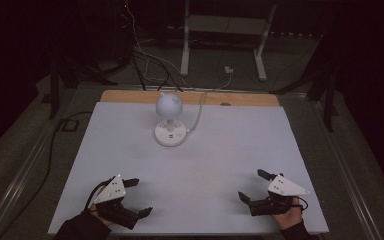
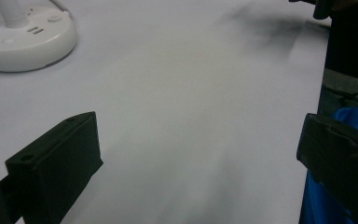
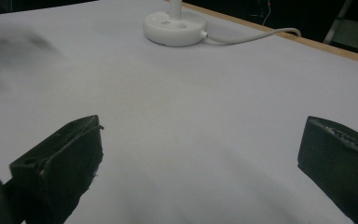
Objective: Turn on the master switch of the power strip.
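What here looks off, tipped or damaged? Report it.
Nothing stands out. The white lamp stands upright on the table, cord trailing off the far edge. The left gripper and right gripper sit open and empty.

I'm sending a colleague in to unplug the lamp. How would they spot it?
Look at the white table, toward its far edge near the wooden strip. The lamp stands there: a round white base, short stem and globe head, with a white cord trailing off the back.
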Available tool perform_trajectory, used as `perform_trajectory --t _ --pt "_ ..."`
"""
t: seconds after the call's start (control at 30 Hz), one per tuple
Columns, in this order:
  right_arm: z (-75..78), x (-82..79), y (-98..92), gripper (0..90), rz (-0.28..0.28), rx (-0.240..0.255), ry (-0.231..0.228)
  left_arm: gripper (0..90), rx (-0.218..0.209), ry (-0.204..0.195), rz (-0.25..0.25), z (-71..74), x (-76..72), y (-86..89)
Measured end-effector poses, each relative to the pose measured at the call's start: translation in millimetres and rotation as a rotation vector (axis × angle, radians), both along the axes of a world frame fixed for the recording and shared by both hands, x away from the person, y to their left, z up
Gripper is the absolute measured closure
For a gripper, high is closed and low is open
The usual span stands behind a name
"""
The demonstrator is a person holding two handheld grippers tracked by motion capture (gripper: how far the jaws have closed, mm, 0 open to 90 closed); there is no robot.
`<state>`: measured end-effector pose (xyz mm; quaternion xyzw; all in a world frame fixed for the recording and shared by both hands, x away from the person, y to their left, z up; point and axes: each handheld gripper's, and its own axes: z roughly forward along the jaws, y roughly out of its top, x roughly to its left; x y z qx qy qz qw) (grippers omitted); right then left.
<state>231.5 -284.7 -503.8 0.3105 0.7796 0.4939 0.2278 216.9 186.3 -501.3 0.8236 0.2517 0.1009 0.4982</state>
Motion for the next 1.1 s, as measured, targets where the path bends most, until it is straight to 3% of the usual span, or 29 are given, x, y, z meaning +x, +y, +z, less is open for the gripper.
perform_trajectory --t 0.23,0.43,1.1 --pt "1.3 -0.6 0.3 0.0 -0.001 0.002 -0.008 0.2 0.017 -0.006 -0.019 11.0 5.1 -2.6" --pt "1.3 -0.4 0.9 0.0 0.0 0.004 -0.003 0.2 -0.01 0.0 -0.017 22.2 11.3 -2.8" --pt "2.9 -1.2 0.4 0.0 -0.002 0.01 -0.01 0.2 0.001 0.001 -0.023 49.2 36.7 -19.1"
